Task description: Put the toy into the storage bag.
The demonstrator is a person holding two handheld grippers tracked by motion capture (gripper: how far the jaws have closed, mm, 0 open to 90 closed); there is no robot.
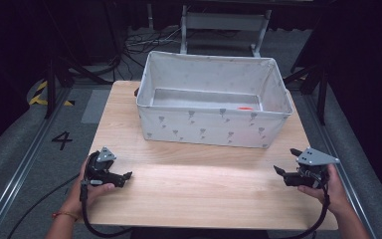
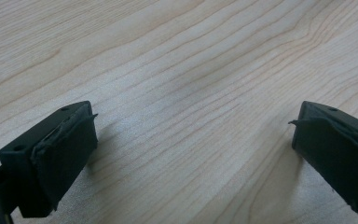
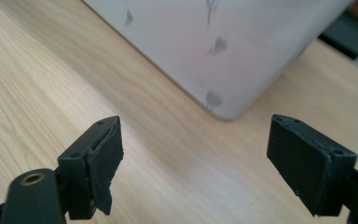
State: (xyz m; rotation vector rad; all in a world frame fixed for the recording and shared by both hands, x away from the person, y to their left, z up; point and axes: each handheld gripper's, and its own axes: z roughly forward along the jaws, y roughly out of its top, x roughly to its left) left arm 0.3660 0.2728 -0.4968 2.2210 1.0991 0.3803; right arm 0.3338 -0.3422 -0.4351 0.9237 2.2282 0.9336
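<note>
Both grippers idle near the worktop's front corners, fabric bin at the rear edge.

I see the left gripper [image 1: 121, 178] spread wide, empty; an orange item [image 1: 244, 108], mostly hidden behind the bin [image 1: 212, 130] wall, unidentifiable; right gripper [image 1: 287, 162] spread wide, empty, facing the bin's corner.

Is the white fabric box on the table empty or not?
Not empty. In the high view, a small orange thing lies on the floor of the box, near its front right; what it is cannot be told.

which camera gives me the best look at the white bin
The high view: the whole bin sits at the table's far side, open top and inside visible. The right gripper view catches just one lower corner, blurred, past its open fingers. The left gripper view looks at bare wood.
</note>
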